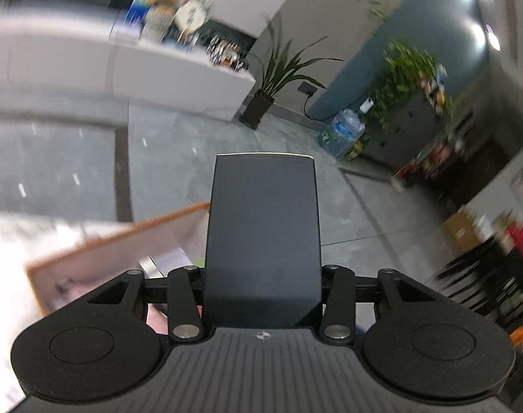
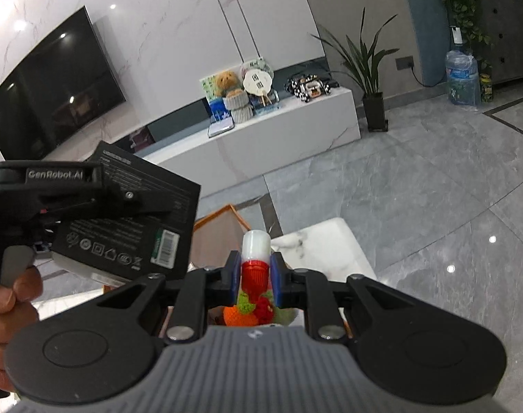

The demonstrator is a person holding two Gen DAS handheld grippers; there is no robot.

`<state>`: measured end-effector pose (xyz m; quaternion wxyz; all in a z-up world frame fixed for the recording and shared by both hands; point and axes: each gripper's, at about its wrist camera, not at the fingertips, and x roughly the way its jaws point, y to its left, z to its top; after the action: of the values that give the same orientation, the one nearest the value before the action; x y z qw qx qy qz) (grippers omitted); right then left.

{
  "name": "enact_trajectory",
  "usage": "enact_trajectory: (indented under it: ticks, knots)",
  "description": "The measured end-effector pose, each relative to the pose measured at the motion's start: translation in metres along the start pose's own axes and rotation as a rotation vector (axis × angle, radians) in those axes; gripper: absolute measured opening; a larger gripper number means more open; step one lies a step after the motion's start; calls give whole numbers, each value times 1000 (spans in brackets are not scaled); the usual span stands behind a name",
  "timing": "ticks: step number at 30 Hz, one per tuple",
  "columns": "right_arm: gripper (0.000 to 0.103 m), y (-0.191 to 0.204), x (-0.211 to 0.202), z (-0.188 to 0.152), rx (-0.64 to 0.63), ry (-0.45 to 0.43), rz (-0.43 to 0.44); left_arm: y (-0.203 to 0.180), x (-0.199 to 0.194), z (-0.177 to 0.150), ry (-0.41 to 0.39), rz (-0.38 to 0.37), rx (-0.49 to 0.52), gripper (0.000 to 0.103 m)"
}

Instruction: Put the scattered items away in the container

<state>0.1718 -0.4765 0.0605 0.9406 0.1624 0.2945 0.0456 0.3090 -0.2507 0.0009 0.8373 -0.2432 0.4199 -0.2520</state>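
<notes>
Above the orange-rimmed container (image 2: pixel 227 215), the left gripper (image 2: pixel 158 206) clamps a flat black box (image 2: pixel 130 220), jaws part-open around it; the right gripper (image 2: pixel 256 277) pinches a small red-and-white bottle (image 2: pixel 256 258), nearly closed. Both loads seem ready for lowering in and release.

Ahead of us the grey tiled floor (image 2: pixel 416 186) lies open, nothing standing on it until the white TV bench (image 2: pixel 289 127) and the potted plant (image 2: pixel 373 79) well beyond. Down below, our way to the orange-rimmed container (image 2: pixel 223 215) is crowded: the black box (image 2: pixel 130 213) in our left gripper (image 2: pixel 151 208) hangs over its left side, and the crocheted toys (image 2: pixel 258 306) already fill part of the inside. To the right the white marble tabletop (image 2: pixel 323 244) looks bare. In the left wrist view the box (image 1: pixel 263 241) blocks the middle, and the container's rim (image 1: pixel 123 237) shows clear to its left.
</notes>
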Motion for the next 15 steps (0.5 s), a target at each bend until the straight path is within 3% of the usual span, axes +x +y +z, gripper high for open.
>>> enact_trajectory:
  ticks: [4, 7, 9, 10, 11, 15]
  knots:
    - [20, 4, 4, -2, -16, 19, 1, 42, 18, 1, 47, -121, -228, 50]
    - [21, 6, 7, -3, -27, 30, -6, 56, 29, 0, 72, -146, -270, 50]
    - [28, 6, 10, -3, -33, 44, -17, 59, 33, -1, 90, -107, -255, 55]
    - [37, 6, 11, -3, -35, 51, -24, 59, 34, 1, 96, -75, -238, 61]
    - [51, 7, 13, -3, -37, 55, -28, 59, 33, 2, 93, -45, -214, 73]
    - [51, 8, 13, -4, -37, 50, -29, 48, 19, 2, 43, -26, -131, 78]
